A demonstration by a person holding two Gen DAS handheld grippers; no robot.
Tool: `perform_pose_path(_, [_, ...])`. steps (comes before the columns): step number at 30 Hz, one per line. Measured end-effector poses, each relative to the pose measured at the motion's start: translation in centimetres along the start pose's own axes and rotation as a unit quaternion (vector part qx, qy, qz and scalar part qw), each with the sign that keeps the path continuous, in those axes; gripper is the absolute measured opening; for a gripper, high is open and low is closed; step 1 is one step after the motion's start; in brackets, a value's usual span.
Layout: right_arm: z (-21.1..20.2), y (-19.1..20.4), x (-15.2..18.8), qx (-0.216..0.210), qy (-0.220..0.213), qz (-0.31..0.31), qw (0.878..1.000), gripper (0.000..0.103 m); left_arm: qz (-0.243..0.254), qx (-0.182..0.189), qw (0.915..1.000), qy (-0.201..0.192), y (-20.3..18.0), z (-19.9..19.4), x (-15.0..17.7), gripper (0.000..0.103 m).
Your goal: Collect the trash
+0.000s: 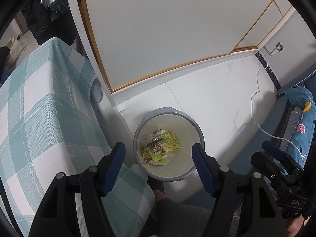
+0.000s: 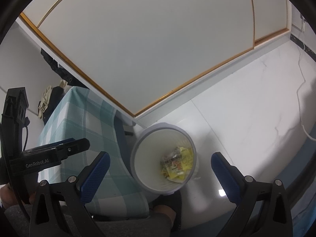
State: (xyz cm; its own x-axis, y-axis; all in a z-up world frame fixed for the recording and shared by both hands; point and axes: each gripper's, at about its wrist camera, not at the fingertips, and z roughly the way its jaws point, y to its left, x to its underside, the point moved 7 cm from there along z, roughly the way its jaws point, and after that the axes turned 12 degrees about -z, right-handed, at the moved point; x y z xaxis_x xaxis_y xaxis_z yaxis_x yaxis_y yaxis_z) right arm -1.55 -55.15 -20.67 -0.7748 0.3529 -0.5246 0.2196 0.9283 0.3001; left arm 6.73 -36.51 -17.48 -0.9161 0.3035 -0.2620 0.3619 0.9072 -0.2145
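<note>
Trash bin (image 1: 169, 144) on white floor, wrappers inside, both grippers spread wide above it holding nothing.

Yellow and printed wrappers (image 1: 161, 147) lie in a heap at the bin's bottom; print too small to read. In the left wrist view the bin sits between the left gripper (image 1: 159, 154) fingers, its rim hidden at about 3 o'clock behind the right-hand blue pad (image 1: 203, 167). Right gripper (image 2: 160, 166) likewise frames the bin, wrappers just right of centre. Checked tablecloth (image 1: 45, 106) hangs at 9 o'clock, beside the bin. White panel with gold trim (image 1: 177, 29) at 12 o'clock. White cable (image 1: 256, 90) trails at 3 o'clock toward blue floral fabric (image 1: 302, 122), cut off by the lens edge. Person's dark-sleeved limb at 6 o'clock, unclear which part.
</note>
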Motion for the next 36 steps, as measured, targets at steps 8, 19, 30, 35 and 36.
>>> perform_pose_path(8, [0.11,-0.18,-0.15,0.001,0.0,0.0,1.0,0.103,-0.004,-0.003,1.0,-0.002,0.01,0.01,0.05,0.066])
perform_pose_path(19, [0.02,-0.36,-0.3,0.004,-0.003,0.0,1.0,0.103,0.004,-0.009,0.9999,-0.006,-0.11,-0.17,0.1,0.066])
perform_pose_path(30, [-0.34,-0.53,-0.39,0.012,-0.005,0.0,1.0,0.103,0.003,-0.016,0.9999,0.002,-0.04,-0.18,0.25,0.066])
perform_pose_path(35, [-0.35,-0.5,-0.41,0.013,-0.006,-0.001,1.0,0.103,0.009,-0.008,0.9999,-0.001,-0.11,-0.3,0.18,0.066])
perform_pose_path(36, [-0.35,-0.5,-0.4,0.013,-0.006,-0.001,1.0,0.103,0.01,-0.002,0.9999,-0.004,-0.14,-0.4,0.17,0.066])
